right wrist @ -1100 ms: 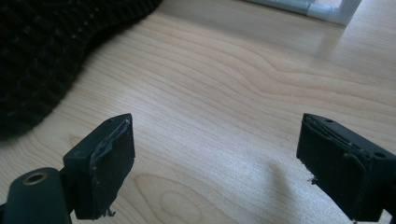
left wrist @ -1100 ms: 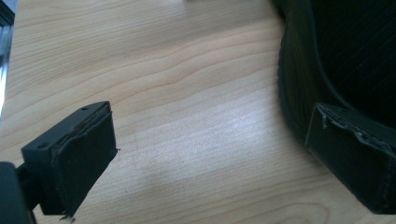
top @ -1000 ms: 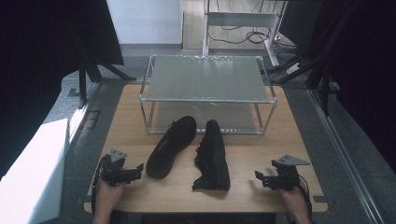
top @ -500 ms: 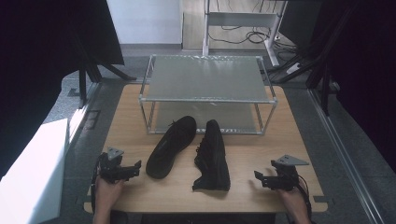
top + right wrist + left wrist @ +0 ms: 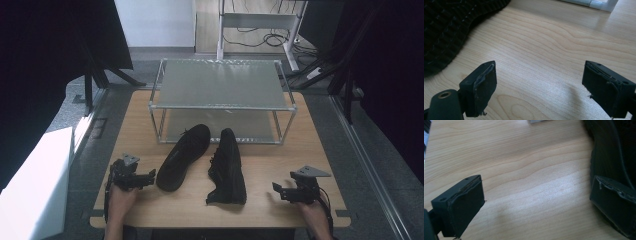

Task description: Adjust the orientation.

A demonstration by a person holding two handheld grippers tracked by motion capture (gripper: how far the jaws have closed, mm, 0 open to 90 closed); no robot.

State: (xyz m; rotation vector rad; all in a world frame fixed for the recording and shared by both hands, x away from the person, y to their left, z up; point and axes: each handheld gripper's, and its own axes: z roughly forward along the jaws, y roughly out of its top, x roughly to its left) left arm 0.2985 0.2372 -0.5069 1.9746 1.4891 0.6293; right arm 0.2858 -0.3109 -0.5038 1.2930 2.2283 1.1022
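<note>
Nearest you, at the front edge of the wooden table, your left gripper sits low over the boards with its tips turned toward the left shoe; in the left gripper view its jaws stand wide apart with only bare wood grain between them, and one jaw lies right up against the dark ribbed sole edge of that shoe (whether it actually touches, I cannot tell). Your right gripper rests near the front right corner, its tips pointing toward the right shoe but clearly apart from it; in the right gripper view its jaws are likewise spread wide and hold nothing, with the textured black side of the shoe off to one side and open tabletop between the pads. No brand mark, label or writing can be read on either shoe or on the grippers (both shoes are plain black from here). The two shoes lie side by side in the middle of the table, the left one tilted with its toe angled toward the rack, the right one lying straighter. Farther back stands that two-tier metal rack with frosted shelves, the toe of the left shoe just at its front rail. Beyond the table a white desk frame with cables stands on the floor.
</note>
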